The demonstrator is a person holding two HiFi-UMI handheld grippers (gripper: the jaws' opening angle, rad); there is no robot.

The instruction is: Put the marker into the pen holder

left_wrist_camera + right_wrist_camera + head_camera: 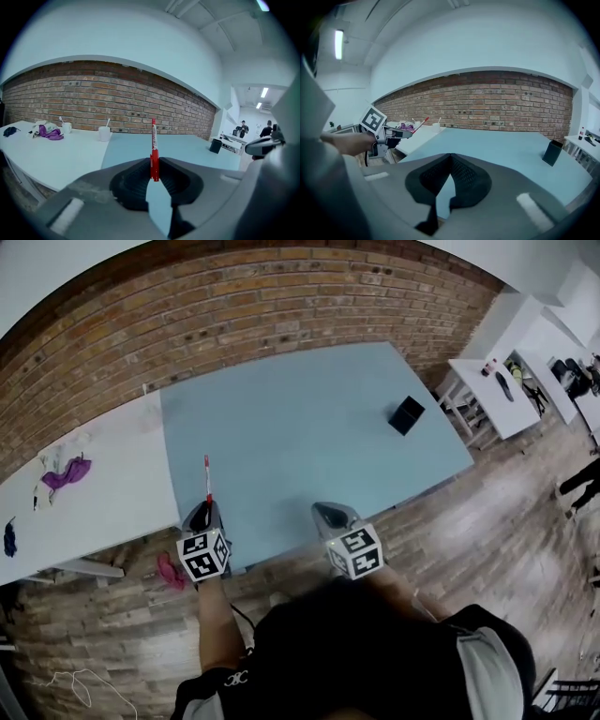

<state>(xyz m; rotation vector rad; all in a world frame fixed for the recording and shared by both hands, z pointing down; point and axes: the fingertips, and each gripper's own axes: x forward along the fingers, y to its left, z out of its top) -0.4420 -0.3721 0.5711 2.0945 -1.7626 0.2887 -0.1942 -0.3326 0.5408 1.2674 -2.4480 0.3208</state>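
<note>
A red marker point(207, 479) points forward from my left gripper point(206, 507), whose jaws are shut on its lower end above the near left corner of the pale blue table point(309, 427). In the left gripper view the marker point(153, 147) stands upright between the pads. The black pen holder point(407, 414) stands far to the right on the table, well away from both grippers; it also shows as the pen holder point(215, 146) and the pen holder point(553, 152). My right gripper point(330, 514) hovers at the near edge, shut and holding nothing. The right gripper view catches the left gripper point(391, 133) with the marker point(420, 124).
A white table point(103, 493) adjoins on the left, carrying a purple cloth point(66, 472) and cups point(104, 133). A brick wall point(234, 306) runs behind. More white tables point(506, 390) stand on the wooden floor at right, with people far off.
</note>
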